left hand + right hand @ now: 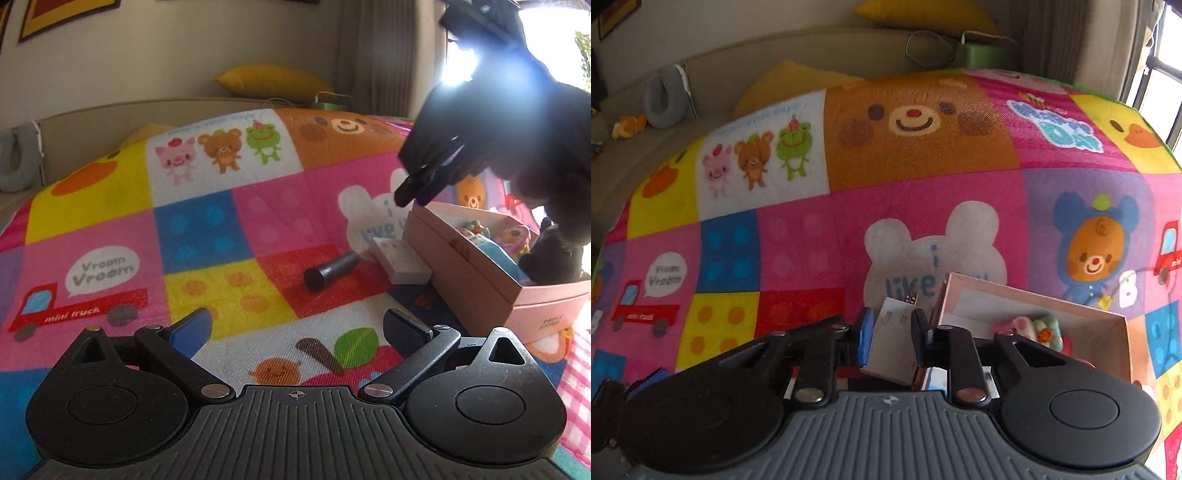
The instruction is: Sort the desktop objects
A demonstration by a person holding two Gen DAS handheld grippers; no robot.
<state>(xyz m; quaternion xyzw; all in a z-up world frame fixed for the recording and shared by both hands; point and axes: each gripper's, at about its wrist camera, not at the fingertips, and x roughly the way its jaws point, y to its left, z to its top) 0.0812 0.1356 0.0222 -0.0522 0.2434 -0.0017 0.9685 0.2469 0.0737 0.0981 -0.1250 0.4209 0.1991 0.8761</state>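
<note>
A black cylinder (330, 271) lies on the colourful mat (207, 218), ahead of my left gripper (297, 326), which is open and empty just above the mat. A white charger block (400, 260) rests on the mat against the pink box (480, 280). The box holds small toys (476, 229). My right gripper (417, 192) hovers above the charger and the box's left end, its fingers close together and holding nothing. In the right wrist view the charger (892, 343) lies below, between the fingers of the right gripper (888, 328), and the box (1115, 350) is to the right with a toy (1034, 328) inside.
The mat (812, 229) covers a bed. A yellow pillow (273, 81) and a green item (328, 103) lie at the far end. A grey neck pillow (16, 162) sits at the left. A bright window (554, 40) is at the right.
</note>
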